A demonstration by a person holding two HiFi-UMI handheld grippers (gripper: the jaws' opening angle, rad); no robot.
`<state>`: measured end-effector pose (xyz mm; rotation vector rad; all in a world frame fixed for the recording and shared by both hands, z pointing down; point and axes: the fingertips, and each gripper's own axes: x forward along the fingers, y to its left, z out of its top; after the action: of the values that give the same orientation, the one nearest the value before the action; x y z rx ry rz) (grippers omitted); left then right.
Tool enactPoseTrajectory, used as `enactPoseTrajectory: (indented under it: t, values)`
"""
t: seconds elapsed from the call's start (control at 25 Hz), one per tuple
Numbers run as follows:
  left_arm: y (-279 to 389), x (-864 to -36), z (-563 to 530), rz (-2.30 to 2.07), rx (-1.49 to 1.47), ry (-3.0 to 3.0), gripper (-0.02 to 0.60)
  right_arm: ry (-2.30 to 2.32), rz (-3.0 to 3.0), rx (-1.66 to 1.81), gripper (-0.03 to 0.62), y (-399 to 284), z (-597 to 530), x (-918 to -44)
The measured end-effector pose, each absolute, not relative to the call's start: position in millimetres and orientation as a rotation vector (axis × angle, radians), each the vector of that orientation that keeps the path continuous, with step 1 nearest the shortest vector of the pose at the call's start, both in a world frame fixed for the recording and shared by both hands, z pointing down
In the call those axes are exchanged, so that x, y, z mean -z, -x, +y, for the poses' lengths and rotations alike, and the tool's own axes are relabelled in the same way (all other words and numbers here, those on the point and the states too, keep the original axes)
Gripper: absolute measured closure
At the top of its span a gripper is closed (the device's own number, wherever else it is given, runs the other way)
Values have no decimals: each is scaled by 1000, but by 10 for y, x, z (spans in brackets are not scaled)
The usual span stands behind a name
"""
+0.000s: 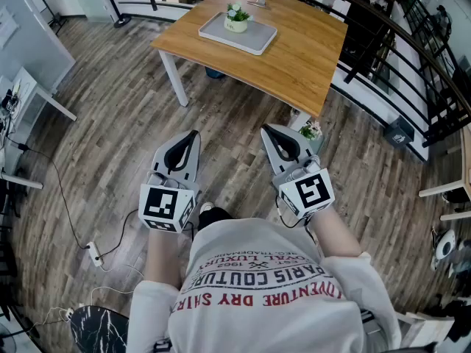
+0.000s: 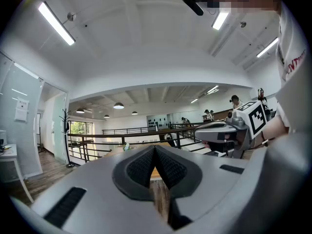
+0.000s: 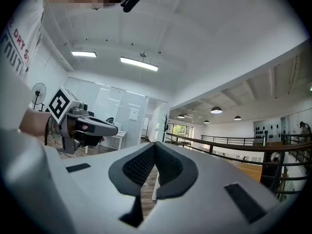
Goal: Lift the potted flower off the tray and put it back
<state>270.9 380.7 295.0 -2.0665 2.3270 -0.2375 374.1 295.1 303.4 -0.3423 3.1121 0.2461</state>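
Wooden floor (image 1: 110,160) under left gripper (image 1: 194,134) and right gripper (image 1: 266,129), fingers (image 2: 141,167) pressed together; shirt (image 1: 265,289) reads "COUTURE DRY".

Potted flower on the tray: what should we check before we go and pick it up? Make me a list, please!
1. Potted flower stands upright on the tray: ok.
2. Tray lies flat on the wooden table: ok.
3. Left gripper and right gripper are empty: ok.
4. Jaws open for a grab: not ok, both pairs are together.
5. Flower close enough to reach: not ok, the table is well ahead of both grippers.
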Motion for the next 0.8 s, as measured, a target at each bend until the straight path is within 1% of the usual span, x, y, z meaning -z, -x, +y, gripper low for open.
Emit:
enactPoseTrajectory:
  t: [0.52, 0.68, 0.72, 0.8]
  values:
    - [-2661, -2995, 3584, 2301, 221, 2102, 569, 362, 3139, -140, 566, -3700, 2735, -3213]
    - [-2641, -3036, 3475, 2303, 249, 2113, 569, 406, 3117, -169, 557, -3709, 2618, -3203]
    - [-2635, -3043, 3440, 2304, 257, 2117, 569, 408, 3109, -166, 513, -3700, 2575, -3191]
    - [-2605, -3056, 3368, 2300, 272, 2127, 569, 403, 3096, -136, 301, -3655, 2478, -3180]
